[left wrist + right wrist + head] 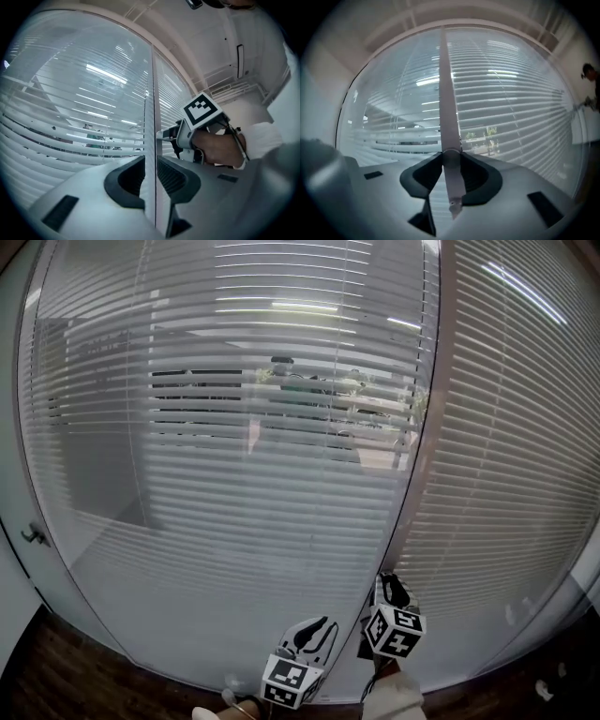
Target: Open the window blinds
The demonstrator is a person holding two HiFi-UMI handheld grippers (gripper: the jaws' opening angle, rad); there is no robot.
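Between the pads of your right gripper [451, 157] the flat tilt wand [447, 112] is clamped near its free end, and your left gripper [151, 174] is closed on it too; if your hands twist unevenly or pull, it could slip out or bend. Just beyond the jaws hang the window blinds [234, 484], slats half tilted, along the glass wall [141, 610], and behind them a lit office [309, 418].

Left gripper [314, 630] and right gripper [392, 589] low down at a thin stick [399, 529]. Window blinds [234, 474] all across, slats partly open.
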